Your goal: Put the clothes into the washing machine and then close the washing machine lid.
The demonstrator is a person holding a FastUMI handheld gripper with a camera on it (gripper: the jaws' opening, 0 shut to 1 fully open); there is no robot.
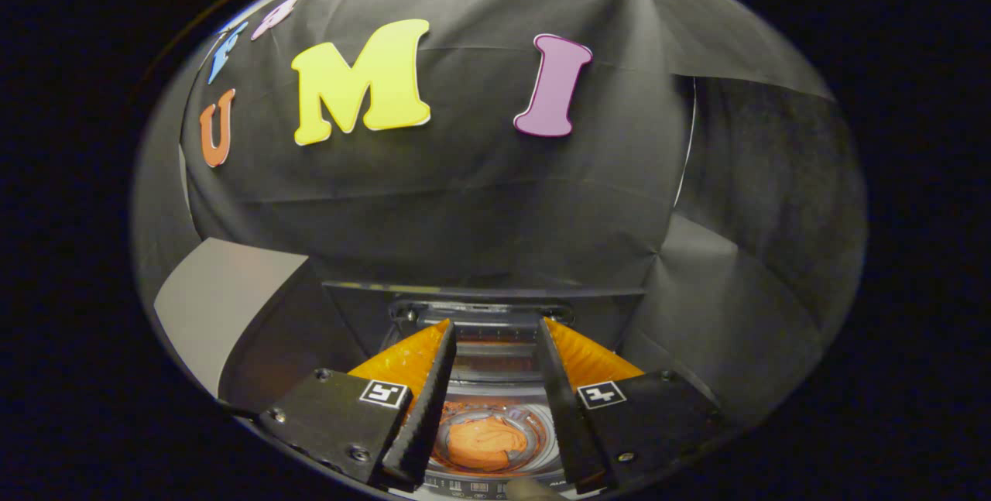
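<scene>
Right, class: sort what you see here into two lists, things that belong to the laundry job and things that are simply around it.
Part of the job:
- orange garment, lying in the drum
- washing machine, lid up
- hand-held gripper, fingers open, empty, above the drum

Just around:
- black cloth booth wall
- grey panel beside the machine

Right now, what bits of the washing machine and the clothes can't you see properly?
- Washing machine: in the gripper view the open gripper fingers cover its sides; its front is cut off.
- Orange cloth in the drum: the fingers hide the drum's edges, so other clothes can't be ruled out.
- Lid: dark, its shape blurs into the wall.
</scene>
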